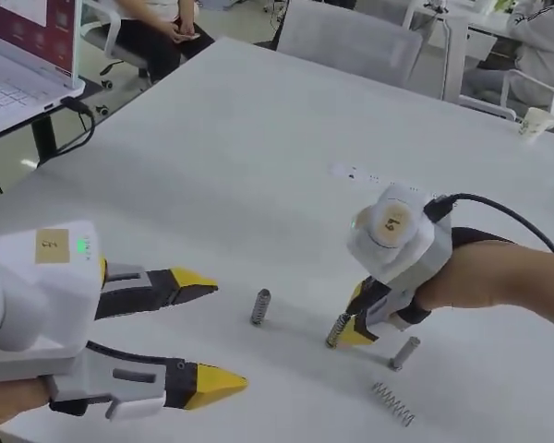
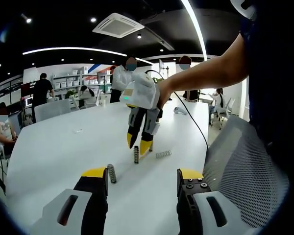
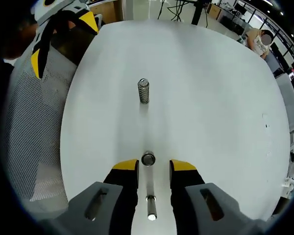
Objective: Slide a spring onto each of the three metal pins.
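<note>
Right gripper tilts down at pin, jaws parted; left gripper level, agape.

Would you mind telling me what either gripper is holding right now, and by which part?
Nothing: the left gripper is open and empty; the right gripper straddles a spring-fitted pin with gaps either side.

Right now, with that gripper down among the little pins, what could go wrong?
The right gripper has its jaws either side of a pin already carrying a spring; a sideways pull might topple it. The bare pin stands close by and could get knocked. The loose spring seems to lie near the edge of the table and may roll off.
</note>
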Demonstrator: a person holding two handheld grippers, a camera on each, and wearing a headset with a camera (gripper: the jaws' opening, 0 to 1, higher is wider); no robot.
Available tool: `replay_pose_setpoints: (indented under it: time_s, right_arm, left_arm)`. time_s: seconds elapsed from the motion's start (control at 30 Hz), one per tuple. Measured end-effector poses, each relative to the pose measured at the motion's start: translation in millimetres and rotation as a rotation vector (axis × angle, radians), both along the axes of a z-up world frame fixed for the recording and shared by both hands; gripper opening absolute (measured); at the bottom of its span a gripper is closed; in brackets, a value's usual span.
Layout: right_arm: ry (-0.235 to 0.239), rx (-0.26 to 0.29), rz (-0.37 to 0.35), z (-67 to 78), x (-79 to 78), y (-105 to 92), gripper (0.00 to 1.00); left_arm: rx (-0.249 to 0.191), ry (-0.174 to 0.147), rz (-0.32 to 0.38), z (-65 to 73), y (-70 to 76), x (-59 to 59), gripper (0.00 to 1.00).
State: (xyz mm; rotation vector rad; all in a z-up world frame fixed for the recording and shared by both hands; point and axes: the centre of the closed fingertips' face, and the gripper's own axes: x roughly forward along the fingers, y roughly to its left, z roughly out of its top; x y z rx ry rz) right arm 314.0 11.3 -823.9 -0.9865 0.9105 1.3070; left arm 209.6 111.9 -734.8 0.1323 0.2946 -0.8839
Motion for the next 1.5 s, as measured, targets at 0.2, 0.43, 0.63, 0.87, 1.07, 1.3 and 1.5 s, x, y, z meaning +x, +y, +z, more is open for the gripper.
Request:
replay_pose_setpoints:
  time_s: [0.2,0.43,0.63,0.87,1.07,1.3,1.5]
  right_arm:
    - [-0.03,0.077,-0.041,8.4,1.5,-1.2,0.34]
    - [-0.046,0.251,-0.161,23.9,3.6,-0.8,0.49]
    - [-0.086,0.401,-0.23,44.4,7.0,-3.3,0.56]
    - [-0.124,0.481,-0.261,57.9,4.5,-7.1,0.61]
    - [-0.146,0.528,-0.305,65.3,2.2,-15.8,0.64]
    - [-0.179,0.603,-0.384,81.4,4.6,-34.3,0.66]
    - [-0.207,0.627,-0.425,84.1,-1.3,-55.1,0.68]
  left_arm:
    - [0.001,-0.001,-0.004,1.6,-0.7,-0.2,0.52]
    - [0.002,0.002,-0.001,2.1,1.3,-1.3,0.53]
    - [0.006,0.004,-0.007,2.7,-1.0,-1.6,0.53]
    - [0.008,0.005,-0.014,3.6,-4.4,-0.9,0.53]
    - [0.016,0.003,-0.024,4.8,-5.1,-2.4,0.53]
    - [0.025,0.0,-0.036,7.3,-6.4,-3.7,0.53]
    - [0.032,-0.002,-0.05,9.1,-11.1,-2.2,0.53]
